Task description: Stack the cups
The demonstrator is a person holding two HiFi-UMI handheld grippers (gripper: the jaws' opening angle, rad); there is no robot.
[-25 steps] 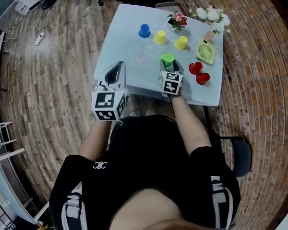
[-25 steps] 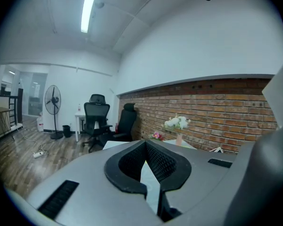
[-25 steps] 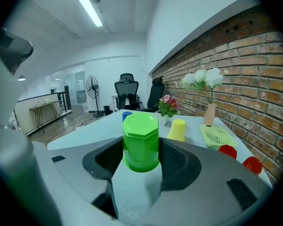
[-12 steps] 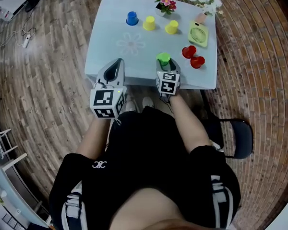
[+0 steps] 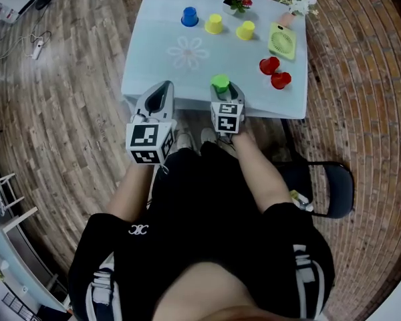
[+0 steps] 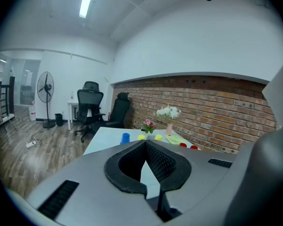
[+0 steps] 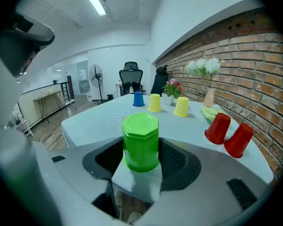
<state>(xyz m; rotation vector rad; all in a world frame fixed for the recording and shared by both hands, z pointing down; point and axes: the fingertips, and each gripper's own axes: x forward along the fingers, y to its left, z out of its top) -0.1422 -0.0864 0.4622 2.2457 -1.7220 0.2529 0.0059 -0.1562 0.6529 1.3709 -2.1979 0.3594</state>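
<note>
Stacking, first pick-up: right gripper [image 7: 140, 150] pinches the inverted green cup [image 7: 140, 134] at the tabletop's [image 5: 187, 79] near edge. Left gripper [image 6: 144, 145] is pressed together, empty. The next move probably calls for lowering it squarely over another cup.

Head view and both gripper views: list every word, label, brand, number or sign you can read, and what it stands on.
No readable words or numbers in any view.
Black shirt: small white emblem, no letters legible.
Marker cubes: black-and-white square codes, not text.
</note>
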